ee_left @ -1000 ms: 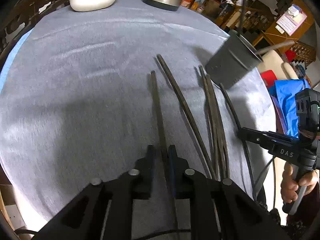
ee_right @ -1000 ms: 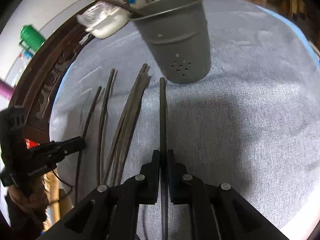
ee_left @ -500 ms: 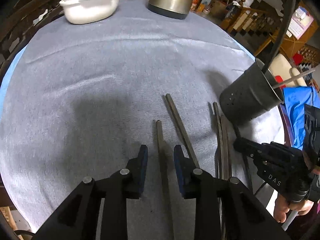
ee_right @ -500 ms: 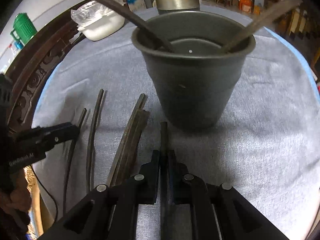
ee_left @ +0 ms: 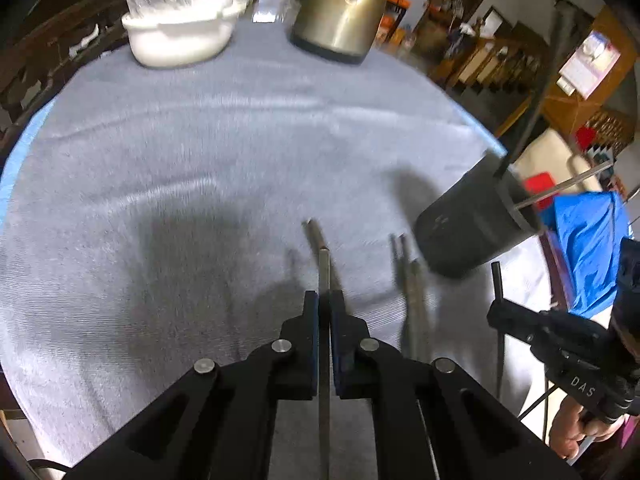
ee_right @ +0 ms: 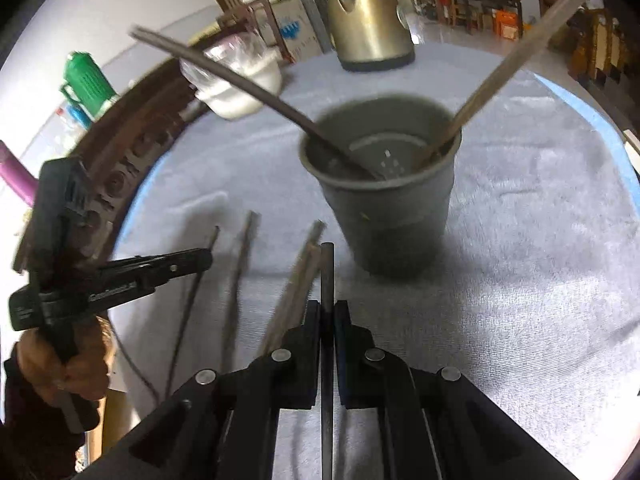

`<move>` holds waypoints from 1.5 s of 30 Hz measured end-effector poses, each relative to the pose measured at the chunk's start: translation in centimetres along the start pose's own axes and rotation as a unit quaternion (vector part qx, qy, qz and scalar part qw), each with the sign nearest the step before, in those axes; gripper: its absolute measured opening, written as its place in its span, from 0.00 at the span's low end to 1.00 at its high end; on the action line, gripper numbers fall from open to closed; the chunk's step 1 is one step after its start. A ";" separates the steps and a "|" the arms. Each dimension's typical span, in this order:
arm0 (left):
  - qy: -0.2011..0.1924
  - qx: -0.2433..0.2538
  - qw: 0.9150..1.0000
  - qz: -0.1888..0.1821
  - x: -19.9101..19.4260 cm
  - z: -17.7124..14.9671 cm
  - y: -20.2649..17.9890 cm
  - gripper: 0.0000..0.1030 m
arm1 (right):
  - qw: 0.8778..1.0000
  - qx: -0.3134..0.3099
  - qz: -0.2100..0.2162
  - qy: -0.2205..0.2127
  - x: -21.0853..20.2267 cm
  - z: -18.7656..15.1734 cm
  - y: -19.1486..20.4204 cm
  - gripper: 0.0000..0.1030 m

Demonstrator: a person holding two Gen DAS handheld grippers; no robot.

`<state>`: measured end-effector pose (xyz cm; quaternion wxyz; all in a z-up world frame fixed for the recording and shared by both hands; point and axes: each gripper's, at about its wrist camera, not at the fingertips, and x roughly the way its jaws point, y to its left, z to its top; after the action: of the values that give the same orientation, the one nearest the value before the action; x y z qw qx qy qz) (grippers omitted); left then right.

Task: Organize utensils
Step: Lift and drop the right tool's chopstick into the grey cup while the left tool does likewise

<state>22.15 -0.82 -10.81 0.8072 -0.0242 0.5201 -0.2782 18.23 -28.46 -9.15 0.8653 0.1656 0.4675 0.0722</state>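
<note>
In the left wrist view my left gripper (ee_left: 324, 297) is shut on a flat grey chopstick (ee_left: 323, 266) whose tip pokes out just past the pads, above the grey cloth. My right gripper (ee_right: 327, 306) is shut on a dark round chopstick (ee_right: 327, 272), its tip close to the near wall of the grey metal cup (ee_right: 386, 208). Two chopsticks lean in the cup, a dark one (ee_right: 240, 82) to the left and a pale one (ee_right: 516, 56) to the right. Several more chopsticks (ee_right: 296, 280) lie on the cloth left of the cup.
The round table wears a grey cloth (ee_left: 200, 140) with a blue edge. At the far side stand a brass-coloured kettle (ee_left: 340, 8) and a white dish with plastic wrap (ee_left: 180, 36). A blue bag (ee_left: 588, 240) and a carved wooden chair back (ee_right: 132, 160) sit beyond the table edge.
My left gripper opened around a flat chopstick, then shut on it and lifted it. My right gripper rose with its dark chopstick; the cup's opening has come into view.
</note>
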 end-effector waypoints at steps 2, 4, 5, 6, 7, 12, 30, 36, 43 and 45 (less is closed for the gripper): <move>-0.019 0.006 1.000 -0.003 -1.7 -0.1 -0.6 0.05 | 1.000 -0.008 0.011 -0.020 -1.4 -0.1 0.4 0.07; -0.038 0.013 0.999 -0.006 -3.4 0.0 -1.7 0.05 | 0.998 -0.020 0.025 -0.046 -2.9 0.1 0.9 0.07; -0.048 0.017 0.999 -0.009 -4.3 0.0 -2.0 0.05 | 0.997 -0.024 0.034 -0.061 -3.8 0.1 1.2 0.07; -0.061 0.021 0.998 -0.011 -5.3 0.0 -2.5 0.05 | 0.996 -0.027 0.039 -0.071 -4.3 0.2 1.4 0.07; -0.075 0.025 0.997 -0.013 -6.3 0.1 -3.0 0.05 | 0.995 -0.030 0.045 -0.084 -4.8 0.3 1.8 0.07; -0.153 0.042 0.987 -0.029 -11.2 0.6 -5.3 0.05 | 0.985 -0.031 0.073 -0.152 -7.8 1.0 2.4 0.07; -0.271 0.058 0.958 -0.071 -17.4 2.8 -10.3 0.05 | 0.937 -0.025 0.042 -0.346 -16.5 4.4 2.8 0.07; -0.336 0.067 0.936 -0.080 -19.2 4.5 -12.6 0.05 | 0.900 -0.026 -0.008 -0.434 -19.1 5.4 3.3 0.07; -0.379 0.075 0.920 -0.061 -17.7 6.3 -14.4 0.05 | 0.873 -0.043 -0.078 -0.480 -17.8 6.5 4.2 0.07; -0.374 0.074 0.923 -0.053 -16.2 6.6 -14.6 0.05 | 0.882 -0.039 -0.075 -0.463 -16.6 6.9 4.1 0.07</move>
<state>16.64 -7.08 10.41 0.9265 -0.0941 0.1565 -0.3289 14.94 -30.80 8.82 0.9919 0.1105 0.0217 -0.0596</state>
